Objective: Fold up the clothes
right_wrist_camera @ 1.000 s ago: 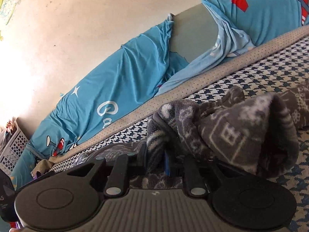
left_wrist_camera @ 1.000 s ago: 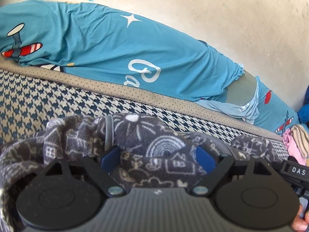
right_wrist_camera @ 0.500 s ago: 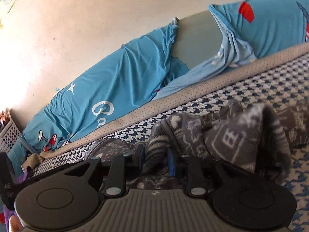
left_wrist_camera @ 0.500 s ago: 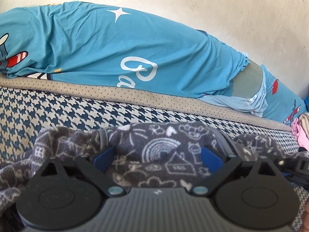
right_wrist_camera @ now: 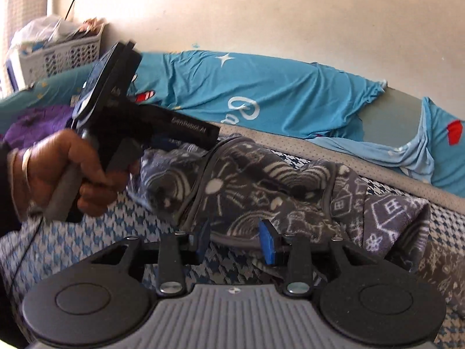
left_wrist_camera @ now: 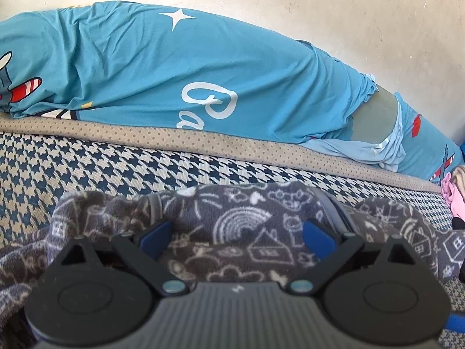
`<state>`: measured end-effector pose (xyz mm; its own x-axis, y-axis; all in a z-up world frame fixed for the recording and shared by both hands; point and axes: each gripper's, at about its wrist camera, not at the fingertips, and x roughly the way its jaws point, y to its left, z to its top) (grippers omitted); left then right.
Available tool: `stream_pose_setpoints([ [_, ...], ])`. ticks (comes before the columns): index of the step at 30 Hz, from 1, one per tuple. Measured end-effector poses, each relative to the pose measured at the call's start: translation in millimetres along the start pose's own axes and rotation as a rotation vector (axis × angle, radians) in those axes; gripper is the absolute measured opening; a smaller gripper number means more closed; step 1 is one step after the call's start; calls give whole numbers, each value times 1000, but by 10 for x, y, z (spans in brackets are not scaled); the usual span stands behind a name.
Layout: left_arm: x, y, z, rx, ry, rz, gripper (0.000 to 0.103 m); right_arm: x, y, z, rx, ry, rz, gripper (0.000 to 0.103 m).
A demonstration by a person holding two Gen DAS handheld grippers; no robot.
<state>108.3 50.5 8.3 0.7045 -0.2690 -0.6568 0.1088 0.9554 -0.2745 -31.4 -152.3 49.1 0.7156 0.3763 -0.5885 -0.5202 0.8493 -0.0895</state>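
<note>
A grey fleece garment (left_wrist_camera: 247, 226) with white doodle prints lies bunched on the houndstooth bed cover (left_wrist_camera: 87, 168). My left gripper (left_wrist_camera: 237, 232) is open, its blue pads (left_wrist_camera: 154, 234) wide apart with fleece heaped between and over them. In the right wrist view the garment (right_wrist_camera: 276, 183) forms a mound just ahead of my right gripper (right_wrist_camera: 235, 240). That gripper is open, its pads (right_wrist_camera: 267, 242) apart, and a grey hem runs between them. A hand (right_wrist_camera: 66, 171) holds the left tool's black body (right_wrist_camera: 162, 125), whose fingers are buried in the fleece.
A long blue printed pillow (left_wrist_camera: 174, 81) runs along the cream wall behind the bed. A beige dotted strip (left_wrist_camera: 203, 142) borders the cover. Pink cloth (left_wrist_camera: 453, 200) lies at the far right. A white laundry basket (right_wrist_camera: 58, 55) and purple fabric (right_wrist_camera: 37, 122) sit at the left.
My right gripper has opened off the fleece fold it pinched, and its view has swung left to show the hand and left tool. The garment has sunk lower onto the bed.
</note>
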Motion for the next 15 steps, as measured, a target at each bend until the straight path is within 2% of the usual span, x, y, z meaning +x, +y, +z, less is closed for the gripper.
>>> stream_pose_setpoints([
  [3, 10, -7, 19, -2, 10, 5, 98, 81, 156, -70, -125, 8, -38, 39],
  [8, 18, -12, 49, -4, 30, 7, 98, 205, 461, -207, -390, -15, -123, 51],
  [12, 13, 2, 71, -16, 44, 1, 98, 379, 626, -338, -553, -32, -209, 52],
  [15, -6, 5, 83, -25, 47, -1, 98, 526, 682, -371, -616, -55, -291, 51],
])
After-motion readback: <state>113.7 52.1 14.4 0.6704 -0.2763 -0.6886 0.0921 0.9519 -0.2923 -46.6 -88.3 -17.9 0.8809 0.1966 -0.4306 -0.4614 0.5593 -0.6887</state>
